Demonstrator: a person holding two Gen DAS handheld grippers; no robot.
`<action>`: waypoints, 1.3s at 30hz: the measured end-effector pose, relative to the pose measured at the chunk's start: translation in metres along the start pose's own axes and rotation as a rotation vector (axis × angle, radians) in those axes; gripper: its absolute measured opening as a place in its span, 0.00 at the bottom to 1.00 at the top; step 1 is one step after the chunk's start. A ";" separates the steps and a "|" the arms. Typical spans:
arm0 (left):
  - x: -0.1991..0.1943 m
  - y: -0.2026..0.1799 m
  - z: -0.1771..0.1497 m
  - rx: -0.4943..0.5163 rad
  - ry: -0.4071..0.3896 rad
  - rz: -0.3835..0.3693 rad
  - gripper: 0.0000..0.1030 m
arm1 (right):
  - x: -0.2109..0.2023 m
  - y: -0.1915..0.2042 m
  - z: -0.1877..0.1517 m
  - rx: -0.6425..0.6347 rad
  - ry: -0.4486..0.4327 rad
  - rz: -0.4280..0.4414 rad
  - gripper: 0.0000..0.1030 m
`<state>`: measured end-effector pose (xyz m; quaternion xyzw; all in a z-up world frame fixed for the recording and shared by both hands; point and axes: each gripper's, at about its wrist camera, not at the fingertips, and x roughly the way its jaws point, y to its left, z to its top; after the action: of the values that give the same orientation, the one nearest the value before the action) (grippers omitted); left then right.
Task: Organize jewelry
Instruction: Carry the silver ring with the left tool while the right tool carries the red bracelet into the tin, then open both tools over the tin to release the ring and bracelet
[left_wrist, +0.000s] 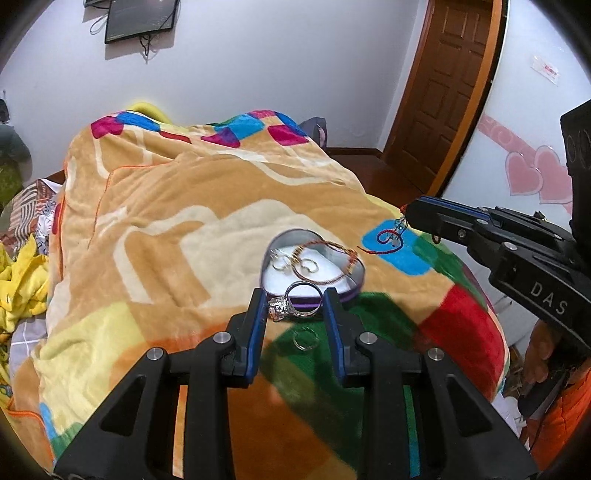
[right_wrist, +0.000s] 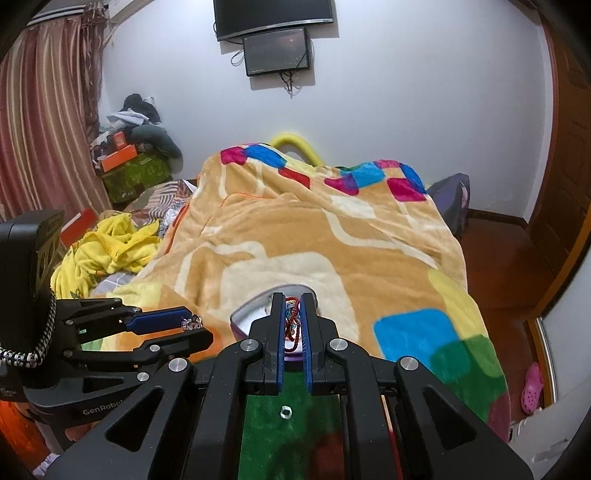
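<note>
- A heart-shaped tin (left_wrist: 314, 258) with a white lining and a purple wall is seen resting on a colourful plush blanket (left_wrist: 207, 206) spread over a bed.
- Inside the tin, a thin copper-coloured bangle (left_wrist: 325, 264) and several small silver rings (left_wrist: 291, 263) are visible.
- The left gripper (left_wrist: 295, 301) is held just before the near wall of the tin, its jaws set fairly wide apart.
- A large silver ring with a sparkling stone (left_wrist: 291, 304) is seen between the left fingers (left_wrist: 258, 314); the stone lies against the left-hand finger, but whether the ring is truly clamped cannot be told.
- A small plain ring (left_wrist: 304, 338) is left lying on the green patch of the blanket, below the left gripper.
- The right gripper (right_wrist: 293, 314) is seen with its jaws narrow, closed on a red cord bracelet (right_wrist: 291, 321) bearing small pale beads.
- In the left wrist view, the cord (left_wrist: 388, 240) is seen hanging from the right gripper's tip above a blue patch, just beside the tin and outside it.
- A wall-mounted screen (right_wrist: 277, 51) and a wooden door (left_wrist: 443, 85) are seen behind the bed.
</note>
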<state>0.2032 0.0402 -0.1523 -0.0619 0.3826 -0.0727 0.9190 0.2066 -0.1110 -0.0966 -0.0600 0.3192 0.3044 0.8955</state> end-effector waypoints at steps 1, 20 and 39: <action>0.001 0.002 0.002 -0.001 -0.002 0.002 0.29 | 0.003 0.001 0.002 -0.002 -0.002 0.005 0.07; 0.044 0.006 0.022 0.030 0.028 0.004 0.29 | 0.050 -0.008 0.010 0.010 0.073 0.057 0.07; 0.058 0.010 0.023 0.018 0.061 -0.011 0.29 | 0.066 -0.025 -0.005 0.049 0.166 0.067 0.07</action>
<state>0.2607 0.0414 -0.1779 -0.0536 0.4095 -0.0831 0.9069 0.2585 -0.0989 -0.1426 -0.0525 0.4015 0.3205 0.8563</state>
